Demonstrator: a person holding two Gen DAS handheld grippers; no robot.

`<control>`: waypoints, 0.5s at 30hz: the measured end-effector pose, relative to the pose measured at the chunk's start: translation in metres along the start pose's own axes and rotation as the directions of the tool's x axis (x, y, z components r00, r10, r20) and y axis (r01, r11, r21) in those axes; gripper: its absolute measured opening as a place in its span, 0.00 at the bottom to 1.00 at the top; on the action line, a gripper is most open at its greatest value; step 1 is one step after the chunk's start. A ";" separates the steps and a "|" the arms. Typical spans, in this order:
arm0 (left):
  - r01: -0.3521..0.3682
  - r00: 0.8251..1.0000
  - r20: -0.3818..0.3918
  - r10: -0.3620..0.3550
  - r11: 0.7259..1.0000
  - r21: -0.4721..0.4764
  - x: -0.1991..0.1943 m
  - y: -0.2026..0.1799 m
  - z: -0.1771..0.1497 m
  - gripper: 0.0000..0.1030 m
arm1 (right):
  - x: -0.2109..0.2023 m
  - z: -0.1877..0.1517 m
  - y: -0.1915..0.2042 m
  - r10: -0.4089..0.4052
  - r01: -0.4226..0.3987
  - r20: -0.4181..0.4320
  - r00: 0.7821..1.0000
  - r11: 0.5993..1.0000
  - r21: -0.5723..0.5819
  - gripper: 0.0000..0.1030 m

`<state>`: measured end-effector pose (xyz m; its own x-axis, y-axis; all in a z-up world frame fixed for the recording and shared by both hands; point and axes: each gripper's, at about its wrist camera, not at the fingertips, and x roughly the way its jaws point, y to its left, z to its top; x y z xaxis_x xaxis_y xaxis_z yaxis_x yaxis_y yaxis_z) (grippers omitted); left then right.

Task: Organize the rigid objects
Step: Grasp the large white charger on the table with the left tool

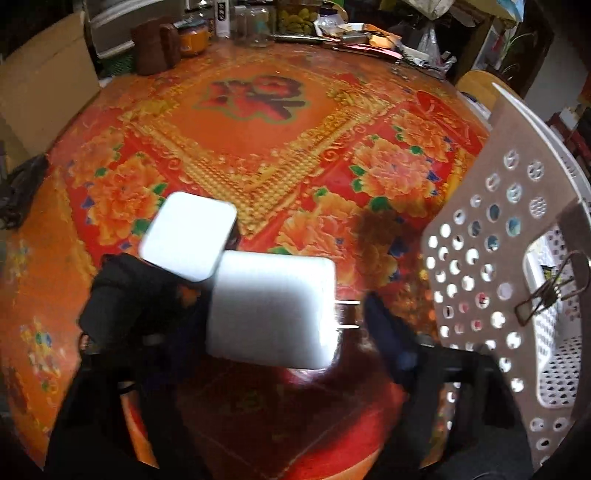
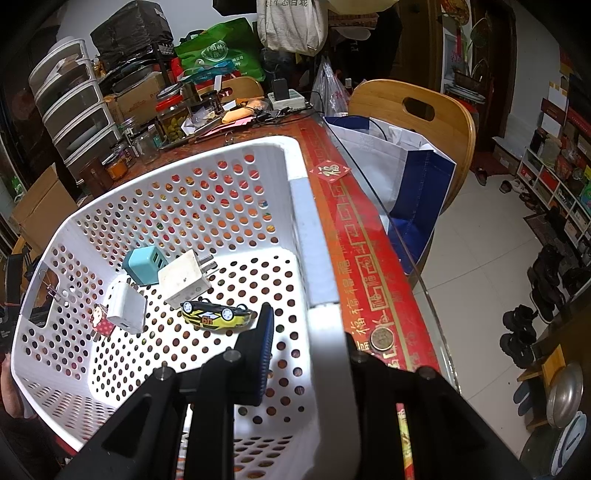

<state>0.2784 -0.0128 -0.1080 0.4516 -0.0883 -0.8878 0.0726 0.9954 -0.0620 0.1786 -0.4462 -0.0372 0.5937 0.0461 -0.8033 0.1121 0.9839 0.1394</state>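
In the left wrist view my left gripper [image 1: 280,314] is shut on a white plug adapter [image 1: 273,312] with metal prongs pointing right; a second white block [image 1: 190,234] sits against its upper left, blurred. They hang above the red flowered tabletop [image 1: 258,147], left of the white perforated basket [image 1: 491,229]. In the right wrist view my right gripper [image 2: 314,350] is shut on the basket's near right rim [image 2: 328,332], one finger [image 2: 260,347] inside. Inside the basket lie a teal charger [image 2: 142,264], a white adapter [image 2: 184,280], a small white charger [image 2: 125,306] and a yellow toy car [image 2: 216,314].
A binder clip [image 1: 546,291] hangs on the basket handle. Jars, cups and clutter [image 1: 258,26] line the table's far edge. A coin [image 2: 382,338] lies on the table's right border. A wooden chair [image 2: 410,118] with a blue and white bag [image 2: 399,166] stands beside the table.
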 end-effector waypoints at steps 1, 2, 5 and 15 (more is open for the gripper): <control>0.003 1.000 0.000 -0.003 1.000 0.000 0.000 0.000 0.000 0.68 | 0.000 0.000 0.000 0.000 0.000 0.000 1.000 1.000 0.000 0.22; 0.001 1.000 0.004 -0.001 1.000 0.002 -0.001 0.000 -0.001 0.68 | 0.000 0.000 0.000 0.000 0.000 0.000 1.000 1.000 0.000 0.22; -0.009 0.999 0.042 0.009 1.000 0.003 -0.009 0.002 -0.004 0.68 | 0.000 0.001 0.000 0.001 -0.001 0.000 1.000 1.000 0.000 0.22; -0.037 0.967 0.253 0.024 0.998 0.044 -0.093 0.003 -0.010 0.68 | -0.001 0.002 0.000 0.005 -0.005 0.002 1.000 1.000 -0.002 0.22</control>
<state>0.2276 -0.0015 -0.0298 0.6632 -0.0704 -0.7451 0.0950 0.9954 -0.0095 0.1797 -0.4461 -0.0355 0.5962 0.0508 -0.8012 0.1076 0.9839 0.1425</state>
